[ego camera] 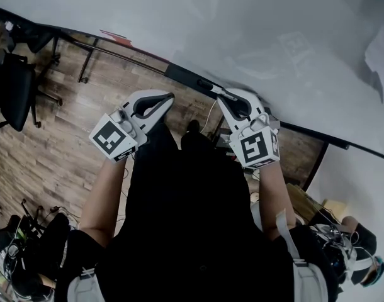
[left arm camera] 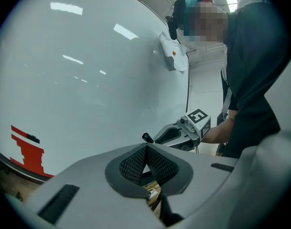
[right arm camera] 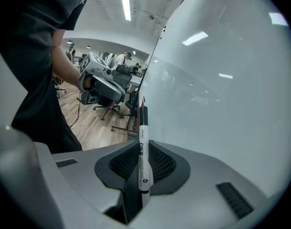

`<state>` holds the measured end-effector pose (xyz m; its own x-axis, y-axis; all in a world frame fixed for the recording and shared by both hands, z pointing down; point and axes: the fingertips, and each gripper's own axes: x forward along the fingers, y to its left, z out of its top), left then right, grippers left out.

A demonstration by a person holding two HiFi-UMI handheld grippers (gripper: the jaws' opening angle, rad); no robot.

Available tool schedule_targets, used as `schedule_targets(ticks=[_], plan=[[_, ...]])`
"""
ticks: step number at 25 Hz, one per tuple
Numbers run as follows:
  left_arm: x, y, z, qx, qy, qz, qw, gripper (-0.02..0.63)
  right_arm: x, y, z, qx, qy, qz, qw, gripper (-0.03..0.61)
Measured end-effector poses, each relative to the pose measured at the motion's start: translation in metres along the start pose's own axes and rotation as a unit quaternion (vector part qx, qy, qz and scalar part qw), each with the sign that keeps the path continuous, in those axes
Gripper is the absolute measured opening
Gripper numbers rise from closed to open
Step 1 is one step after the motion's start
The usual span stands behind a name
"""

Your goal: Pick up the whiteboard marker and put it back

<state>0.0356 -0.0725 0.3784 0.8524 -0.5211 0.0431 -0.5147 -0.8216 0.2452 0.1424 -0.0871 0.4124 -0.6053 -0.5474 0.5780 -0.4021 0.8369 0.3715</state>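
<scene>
The whiteboard marker (right arm camera: 143, 161), white with a black cap, stands upright between the jaws of my right gripper (right arm camera: 141, 147), which is shut on it. Its capped end points along the whiteboard (right arm camera: 217, 94). In the head view my right gripper (ego camera: 222, 96) is against the board's lower edge, over the dark tray ledge (ego camera: 186, 77). My left gripper (ego camera: 170, 96) hovers just left of it, a little off the board. In the left gripper view its jaws (left arm camera: 145, 149) are shut with nothing between them, and the marker's black tip (left arm camera: 148, 138) sticks out of the right gripper (left arm camera: 183, 133).
Black office chairs (ego camera: 16, 87) stand on the wooden floor (ego camera: 41, 156) at left. Bags and cables (ego camera: 22, 250) lie at the lower left. Red printed marks (left arm camera: 26, 149) and a white sheet (left arm camera: 173, 54) are on the whiteboard. The board's frame (ego camera: 318, 162) runs down at right.
</scene>
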Motion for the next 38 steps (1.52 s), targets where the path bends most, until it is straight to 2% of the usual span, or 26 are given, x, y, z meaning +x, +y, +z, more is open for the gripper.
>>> schedule_targets(ticks=[19,27,38], plan=[[-0.018,0.006,-0.007,-0.007,-0.001,0.024,0.9997,0.012,0.055,0.035,-0.075,-0.003,0.099,0.047,0.994,0.069],[-0.012,-0.002,-0.012,-0.01,0.002,0.027,0.9996,0.012,0.064,0.037,-0.102,0.014,0.124,0.054,0.991,0.069],[-0.011,0.0,-0.015,-0.009,0.002,0.03,0.9995,0.012,0.077,0.04,-0.12,0.029,0.146,0.062,0.987,0.069]])
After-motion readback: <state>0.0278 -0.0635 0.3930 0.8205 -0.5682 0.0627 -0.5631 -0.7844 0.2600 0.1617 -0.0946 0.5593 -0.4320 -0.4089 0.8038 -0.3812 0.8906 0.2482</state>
